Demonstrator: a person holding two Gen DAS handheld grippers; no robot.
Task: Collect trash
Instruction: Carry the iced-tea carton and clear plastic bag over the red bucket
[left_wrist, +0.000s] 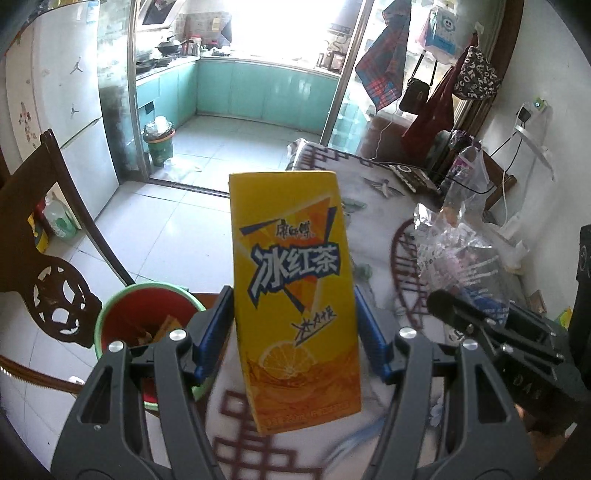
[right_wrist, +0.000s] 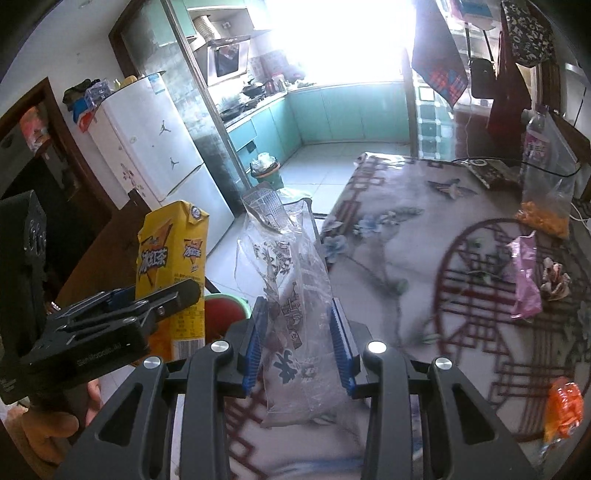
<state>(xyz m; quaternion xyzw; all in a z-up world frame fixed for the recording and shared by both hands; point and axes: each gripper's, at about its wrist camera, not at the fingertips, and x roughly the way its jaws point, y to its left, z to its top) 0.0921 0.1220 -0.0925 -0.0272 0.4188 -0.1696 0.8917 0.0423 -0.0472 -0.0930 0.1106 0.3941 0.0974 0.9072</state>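
The left gripper (left_wrist: 293, 332) pinched the yellow tea carton (left_wrist: 291, 295) upright beside the red bin (left_wrist: 147, 317); the right gripper (right_wrist: 299, 347) clamped 1 clear wrapper (right_wrist: 291, 295) (crumpled) over the table (right_wrist: 406, 240).

- A yellow drink carton (left_wrist: 291, 295) stands upright, clamped between the blue pads of the left hand-held gripper (left_wrist: 293, 325), raised above the near edge of the worktop (right_wrist: 406, 240).
- A clear printed plastic bag (right_wrist: 291, 314), crumpled, is pinched by the right hand-held gripper (right_wrist: 299, 339).
- A red bin with a green rim (left_wrist: 147, 314) sits on the floor to the left, scraps inside.
- A pink wrapper (right_wrist: 524, 273), a crumpled scrap (right_wrist: 556, 284) and an orange wrapper (right_wrist: 563, 406) lie on the worktop at right.
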